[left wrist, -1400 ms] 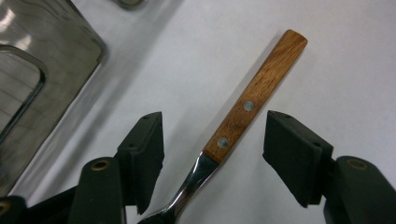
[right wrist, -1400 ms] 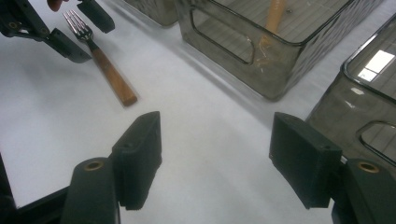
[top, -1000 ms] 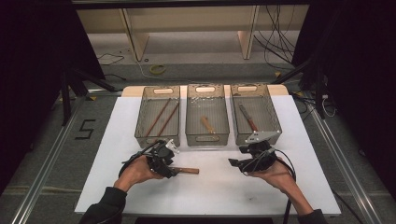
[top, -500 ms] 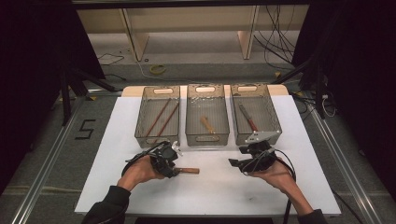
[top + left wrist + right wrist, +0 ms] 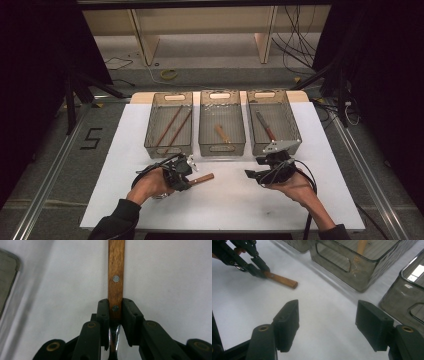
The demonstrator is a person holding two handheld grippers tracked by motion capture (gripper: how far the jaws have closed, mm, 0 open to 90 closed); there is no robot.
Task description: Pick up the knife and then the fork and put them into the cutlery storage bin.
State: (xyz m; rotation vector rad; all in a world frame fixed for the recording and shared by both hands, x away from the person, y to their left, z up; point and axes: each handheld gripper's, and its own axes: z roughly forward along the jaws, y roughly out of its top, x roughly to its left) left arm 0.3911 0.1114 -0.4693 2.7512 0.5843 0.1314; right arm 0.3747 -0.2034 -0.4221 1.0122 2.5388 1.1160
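A utensil with a wooden handle (image 5: 202, 178) (image 5: 116, 270) (image 5: 282, 280) lies on the white table near its front. My left gripper (image 5: 186, 172) (image 5: 115, 302) has just been closing its jaws, and the pads now press on both sides of the handle where it meets the metal shank. The two rivets in the wood are visible in the left gripper view. My right gripper (image 5: 251, 176) (image 5: 332, 315) hovers low over the table to the right, open, with nothing between its pads. It faces the left gripper (image 5: 259, 271).
Three smoky clear bins stand in a row behind the grippers. The left bin (image 5: 168, 150) holds two brown sticks, the middle bin (image 5: 222, 149) a short wooden-handled piece, and the right bin (image 5: 295, 131) a long dark-handled tool. Bare white table (image 5: 225, 205) lies in front.
The left gripper's jaws have drawn in around the wooden handle. Both hands stay about where they were, and the right gripper is unchanged.
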